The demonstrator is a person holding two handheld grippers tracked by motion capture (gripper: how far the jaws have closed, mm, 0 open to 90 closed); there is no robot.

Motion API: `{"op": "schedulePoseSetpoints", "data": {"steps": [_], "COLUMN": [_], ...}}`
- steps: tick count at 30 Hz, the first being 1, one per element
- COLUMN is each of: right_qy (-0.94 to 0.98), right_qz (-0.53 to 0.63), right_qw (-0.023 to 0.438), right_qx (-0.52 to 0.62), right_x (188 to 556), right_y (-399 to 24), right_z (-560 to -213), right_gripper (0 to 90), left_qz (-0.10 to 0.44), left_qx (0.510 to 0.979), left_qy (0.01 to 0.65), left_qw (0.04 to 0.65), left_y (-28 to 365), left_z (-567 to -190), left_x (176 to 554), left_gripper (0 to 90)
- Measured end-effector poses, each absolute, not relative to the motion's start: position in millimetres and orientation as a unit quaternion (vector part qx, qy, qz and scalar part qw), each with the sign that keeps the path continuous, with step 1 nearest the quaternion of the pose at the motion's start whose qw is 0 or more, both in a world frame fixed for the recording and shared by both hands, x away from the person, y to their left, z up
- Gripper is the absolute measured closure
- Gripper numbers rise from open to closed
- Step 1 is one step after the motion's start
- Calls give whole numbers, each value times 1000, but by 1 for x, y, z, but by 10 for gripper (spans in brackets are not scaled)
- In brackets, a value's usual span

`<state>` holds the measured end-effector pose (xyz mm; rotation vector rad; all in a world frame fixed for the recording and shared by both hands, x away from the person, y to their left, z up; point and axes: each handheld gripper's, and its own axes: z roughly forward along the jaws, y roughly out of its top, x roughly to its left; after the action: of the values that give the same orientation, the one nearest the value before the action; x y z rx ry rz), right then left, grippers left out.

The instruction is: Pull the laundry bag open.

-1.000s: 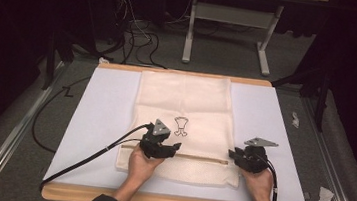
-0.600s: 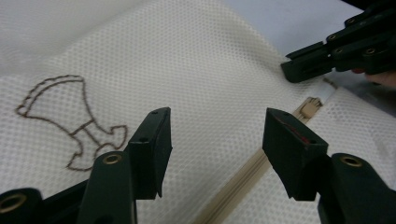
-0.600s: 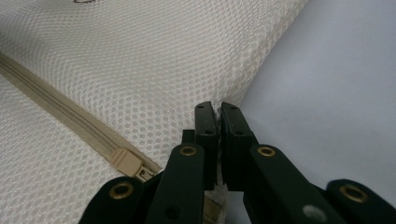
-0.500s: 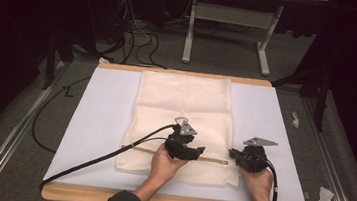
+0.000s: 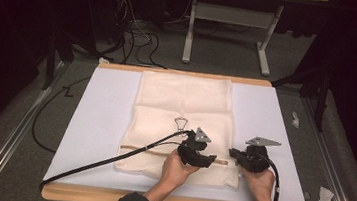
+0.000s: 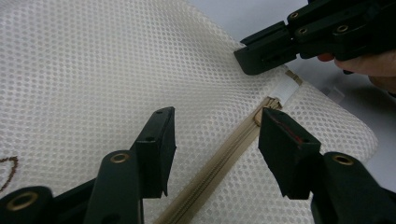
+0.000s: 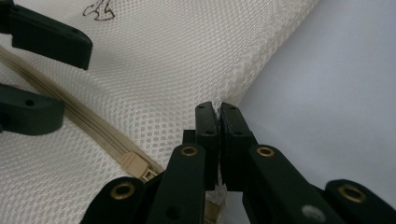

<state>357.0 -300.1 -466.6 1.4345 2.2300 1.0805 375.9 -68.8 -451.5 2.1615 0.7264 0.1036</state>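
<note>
Overall light: the high view was dim around the edges, with floor and background near black.
Brightest area: the pale lavender-white table mat (image 5: 89, 121) and the cream mesh zip bag (image 5: 181, 101) lit evenly from above.
Shadows: soft and short, lying under the black jaws on the mesh.
Glare: none on the mat.
Focus: mesh between and beyond the jaws was sharp; the jaw bases nearest the lens were blurred.
Distortion: slight bending at the high view's edges.
</note>
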Motion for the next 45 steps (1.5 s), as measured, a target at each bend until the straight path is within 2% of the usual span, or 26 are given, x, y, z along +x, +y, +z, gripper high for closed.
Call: {"op": "schedulePoseSetpoints", "data": {"steps": [5,8,27,45], "right_qy": [765,761,768,767], "right_qz": [393,400,403,399], "right_qw": [127,121,128,125], "right_qx": [495,497,482,487], "right_x": [356,355,355,356], "right_y": [-303,-304,-296,-296], "right_z": [-465,-463,-452,-454], "right_gripper": [886,887,889,888], "left_qz": [29,28,-21,-33], "left_qx": [867,870,852,857], "left_qy": [278,261,283,269], "left_qw": [413,417,440,438], "left_y": [-77,-80,-91,-98], "left_z": [-456,-460,-473,-468], "left_x": [373,368,370,370], "left_gripper": [486,567,634,731]}}
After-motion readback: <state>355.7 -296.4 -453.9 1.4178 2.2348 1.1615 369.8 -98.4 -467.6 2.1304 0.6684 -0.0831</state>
